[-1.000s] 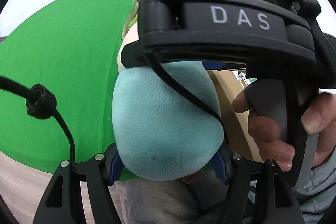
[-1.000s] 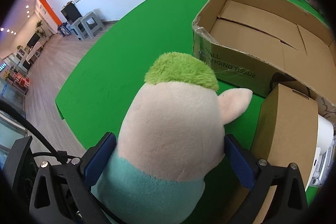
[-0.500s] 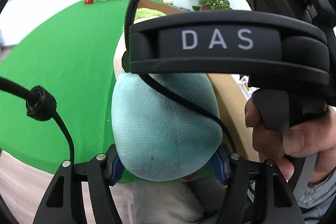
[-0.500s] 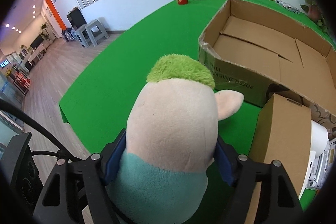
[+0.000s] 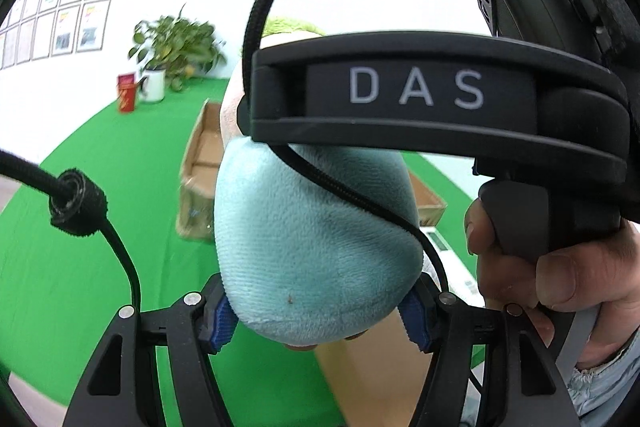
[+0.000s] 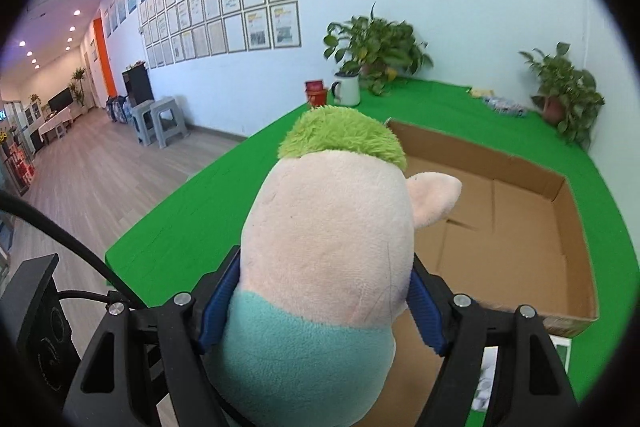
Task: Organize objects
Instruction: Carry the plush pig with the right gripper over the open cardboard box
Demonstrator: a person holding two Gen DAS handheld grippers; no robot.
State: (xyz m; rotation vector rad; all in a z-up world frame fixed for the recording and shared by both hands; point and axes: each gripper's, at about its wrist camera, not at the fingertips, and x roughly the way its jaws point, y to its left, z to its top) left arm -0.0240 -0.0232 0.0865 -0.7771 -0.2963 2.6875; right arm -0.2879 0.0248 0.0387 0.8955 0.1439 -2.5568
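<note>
Plush toy (image 6: 328, 267) sits pinched between both tools, lifted above the green tabletop (image 6: 192, 227). The right tool (image 6: 320, 307) presses its blue pads into the pale head, and the left tool (image 5: 316, 311) clamps the teal lower body from behind. Beyond the toy lies an open cardboard box (image 6: 560, 227), seemingly empty and likely the drop spot. The main risk: soft stuffing can squash and slide out if the 2 tools pull apart or twist unevenly. A cable (image 5: 360, 195) draped over the teal fabric could snag. Farther back stand a red cup (image 6: 316, 93) and a white mug (image 6: 348, 89).
</note>
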